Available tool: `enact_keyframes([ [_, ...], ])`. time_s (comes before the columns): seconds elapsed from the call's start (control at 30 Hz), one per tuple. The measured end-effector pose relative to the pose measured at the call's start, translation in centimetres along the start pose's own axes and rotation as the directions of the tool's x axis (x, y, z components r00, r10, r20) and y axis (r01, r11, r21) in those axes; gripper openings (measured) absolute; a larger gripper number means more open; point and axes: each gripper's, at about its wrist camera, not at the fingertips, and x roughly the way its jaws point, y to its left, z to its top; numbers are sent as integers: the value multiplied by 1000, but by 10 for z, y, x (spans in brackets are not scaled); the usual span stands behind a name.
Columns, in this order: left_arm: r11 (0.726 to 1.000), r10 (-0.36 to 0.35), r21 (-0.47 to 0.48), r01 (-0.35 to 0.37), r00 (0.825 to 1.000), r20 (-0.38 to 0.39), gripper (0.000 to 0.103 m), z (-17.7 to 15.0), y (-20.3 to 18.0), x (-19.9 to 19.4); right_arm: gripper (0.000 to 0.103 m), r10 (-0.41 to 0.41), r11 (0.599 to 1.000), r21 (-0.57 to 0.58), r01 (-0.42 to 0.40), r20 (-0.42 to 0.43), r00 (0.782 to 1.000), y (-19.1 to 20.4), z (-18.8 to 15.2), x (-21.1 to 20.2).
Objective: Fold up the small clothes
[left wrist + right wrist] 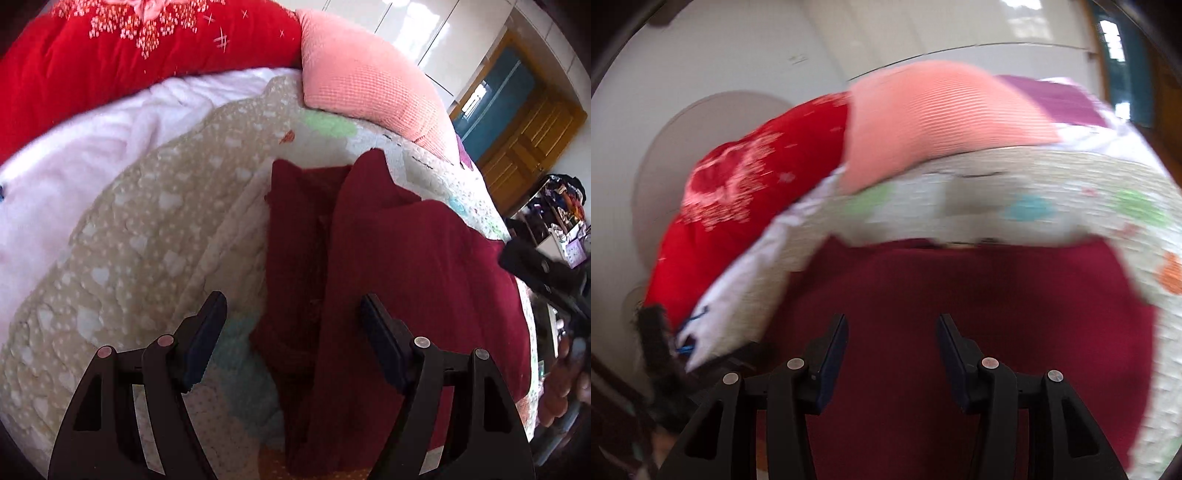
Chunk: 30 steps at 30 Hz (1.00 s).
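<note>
Both claws gape, empty.

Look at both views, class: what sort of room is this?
Most likely a bedroom: a quilted bedspread covers a bed, a pink pillow and red quilt lie at its head, and a wooden door stands beyond.

- The right gripper sits at six o'clock, jaws apart with nothing between them, over a dark red garment.
- A patterned quilt lies at two o'clock.
- A pink pillow is at twelve.
- A red embroidered blanket is at ten.
</note>
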Motion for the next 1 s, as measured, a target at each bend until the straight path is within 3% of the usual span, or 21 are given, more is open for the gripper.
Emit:
enact_keyframes([
  [0.17,1000,-21,-6,21,1000,18,75,-1,4,-2,48,38,995,-93,-42,-45,998,56,16,45],
  [0.27,999,-45,-8,45,998,37,75,-4,8,-1,48,58,995,-78,-63,-65,996,74,27,66],
  [0.4,998,-60,4,60,996,61,77,-9,9,1,48,10,998,-63,-17,-119,993,83,45,100],
  [0.53,997,-81,8,80,995,62,77,-8,11,2,48,-78,996,-69,65,-218,973,84,52,140],
  [0.57,996,-88,6,88,994,62,77,-7,12,3,44,-106,993,-80,90,-226,968,84,52,146],
  [0.6,996,-92,5,92,994,61,77,-6,12,4,27,-130,989,-95,111,-222,966,83,52,150],
  [0.67,995,-98,5,98,993,60,77,-5,13,4,10,-144,986,-117,123,-199,969,82,52,151],
  [0.83,995,-95,9,94,994,62,77,-4,12,5,8,-99,987,-141,79,-141,985,97,59,146],
  [0.93,994,-107,0,107,992,60,77,-4,14,6,8,-96,986,-148,72,-160,982,100,55,159],
  [1.0,995,-103,5,103,993,63,77,-4,14,5,14,-52,995,-96,34,-191,980,90,49,170],
])
